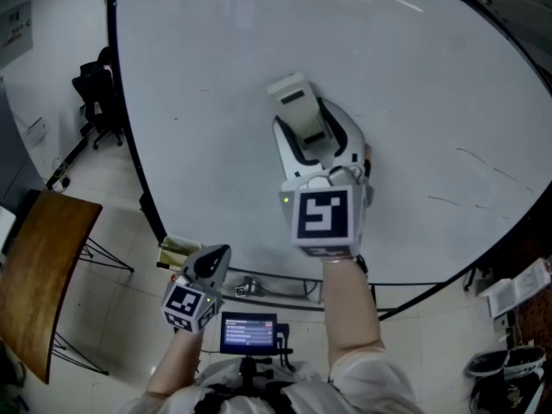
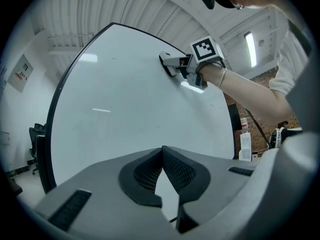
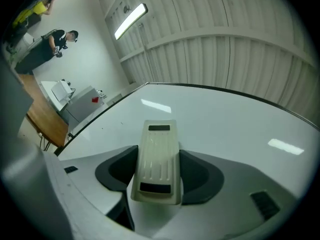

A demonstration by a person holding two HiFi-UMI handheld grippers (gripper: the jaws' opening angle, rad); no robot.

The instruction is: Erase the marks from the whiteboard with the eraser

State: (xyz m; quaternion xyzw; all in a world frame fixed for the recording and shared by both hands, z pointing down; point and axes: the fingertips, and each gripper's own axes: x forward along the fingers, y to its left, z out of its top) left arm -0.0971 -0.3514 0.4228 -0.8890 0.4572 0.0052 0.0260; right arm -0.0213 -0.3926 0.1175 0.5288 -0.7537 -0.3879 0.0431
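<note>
Right tongs (image 3: pixel 155 176) are clamped on the eraser (image 3: pixel 157 144) by its long sides, so its wiping face seems to lie flat against the whiteboard (image 3: pixel 225 124) near the middle. Left tongs (image 2: pixel 162 151) are pressed together on nothing, held low by the board's bottom edge, out of the way. Faint marks (image 1: pixel 487 160) show well off to the right, probably the next stretch to wipe.

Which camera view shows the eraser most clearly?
The right gripper view: the eraser fills the centre, clamped between the right tongs, its ribbed back plain. The head view shows only its far end beyond the tongs; the left gripper view shows it small and far, at the whiteboard.
</note>
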